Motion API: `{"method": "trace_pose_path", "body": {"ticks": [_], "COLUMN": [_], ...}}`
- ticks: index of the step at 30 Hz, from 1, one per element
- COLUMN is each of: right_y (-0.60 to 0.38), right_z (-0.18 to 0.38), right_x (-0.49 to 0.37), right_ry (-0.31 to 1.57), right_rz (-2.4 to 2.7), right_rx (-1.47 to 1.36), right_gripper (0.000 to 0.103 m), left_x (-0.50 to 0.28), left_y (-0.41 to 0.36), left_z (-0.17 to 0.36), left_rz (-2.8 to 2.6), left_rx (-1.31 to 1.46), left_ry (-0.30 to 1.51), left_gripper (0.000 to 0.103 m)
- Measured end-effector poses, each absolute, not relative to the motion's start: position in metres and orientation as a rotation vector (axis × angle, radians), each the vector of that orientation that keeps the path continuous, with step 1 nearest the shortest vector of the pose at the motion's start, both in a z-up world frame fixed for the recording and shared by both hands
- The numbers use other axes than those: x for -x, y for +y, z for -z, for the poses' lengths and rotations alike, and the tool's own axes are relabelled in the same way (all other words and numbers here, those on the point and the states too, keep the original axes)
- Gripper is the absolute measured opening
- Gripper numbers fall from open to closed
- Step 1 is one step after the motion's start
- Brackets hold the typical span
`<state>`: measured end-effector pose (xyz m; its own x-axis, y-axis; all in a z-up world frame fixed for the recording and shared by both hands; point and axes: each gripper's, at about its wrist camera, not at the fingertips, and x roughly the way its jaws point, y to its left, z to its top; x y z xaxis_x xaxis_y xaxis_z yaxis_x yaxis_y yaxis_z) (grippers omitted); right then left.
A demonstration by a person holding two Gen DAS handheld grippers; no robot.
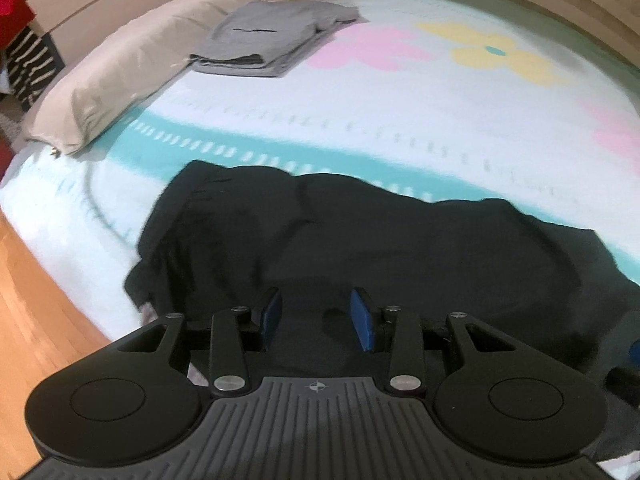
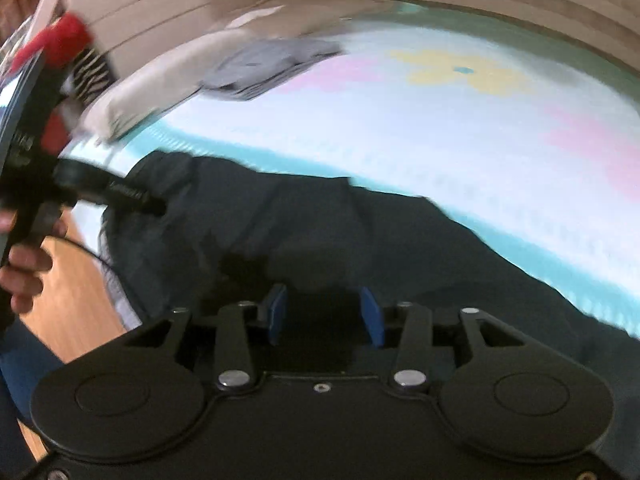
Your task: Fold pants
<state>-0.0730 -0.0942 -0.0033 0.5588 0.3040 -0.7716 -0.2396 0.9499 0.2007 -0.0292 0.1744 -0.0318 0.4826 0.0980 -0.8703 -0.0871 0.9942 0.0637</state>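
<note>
The pants [image 1: 360, 240] lay in a dark, rumpled heap along the near edge of the bed [image 1: 400, 120], spread across its white and teal cover with one end bunched toward the wooden floor [image 1: 36, 300]. The left gripper [image 1: 316, 312] hung over the cloth with its blue pads [image 1: 366, 320] apart and nothing pinched between them — only dark fabric lay below. The right gripper [image 2: 326, 312] also pointed down at the pants, its jaws parted and clear of the cloth, though that view was blurred. In the right wrist view a hand [image 2: 22, 268] gripped the other tool's handle at the left edge. Farther back, a folded grey garment [image 1: 264, 40] sat on the cover just beside a beige pillow [image 1: 128, 80], well apart from the pants.
</note>
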Motion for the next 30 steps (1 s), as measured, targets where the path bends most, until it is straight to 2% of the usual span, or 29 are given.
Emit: {"method": "trace_pose_path", "body": {"ticks": [12, 16, 19, 22, 23, 25, 30], "right_y": [-0.169, -0.195, -0.212, -0.236, -0.246, -0.267, -0.327], "right_z": [0.005, 0.006, 0.009, 0.011, 0.011, 0.012, 0.021], "right_x": [0.08, 0.088, 0.094, 0.109, 0.116, 0.129, 0.151], "right_ry": [0.922, 0.927, 0.933, 0.876, 0.849, 0.825, 0.91], "right_rz": [-0.069, -0.002, 0.049, 0.113, 0.149, 0.213, 0.373], "right_rx": [-0.204, -0.224, -0.251, -0.298, -0.322, -0.361, -0.379], "right_gripper": [0.052, 0.053, 0.058, 0.076, 0.079, 0.079, 0.079], "left_x": [0.028, 0.03, 0.029, 0.03, 0.032, 0.034, 0.041], "left_y": [0.106, 0.083, 0.068, 0.051, 0.045, 0.032, 0.001], "left_z": [0.029, 0.029, 0.03, 0.029, 0.029, 0.031, 0.037], "left_rz": [0.005, 0.03, 0.041, 0.071, 0.078, 0.103, 0.162], "left_rx": [-0.095, -0.114, -0.105, -0.098, -0.098, -0.104, -0.125], "left_ry": [1.057, 1.051, 1.055, 1.057, 1.058, 1.069, 1.094], "left_gripper": [0.036, 0.028, 0.028, 0.028, 0.028, 0.028, 0.028]}}
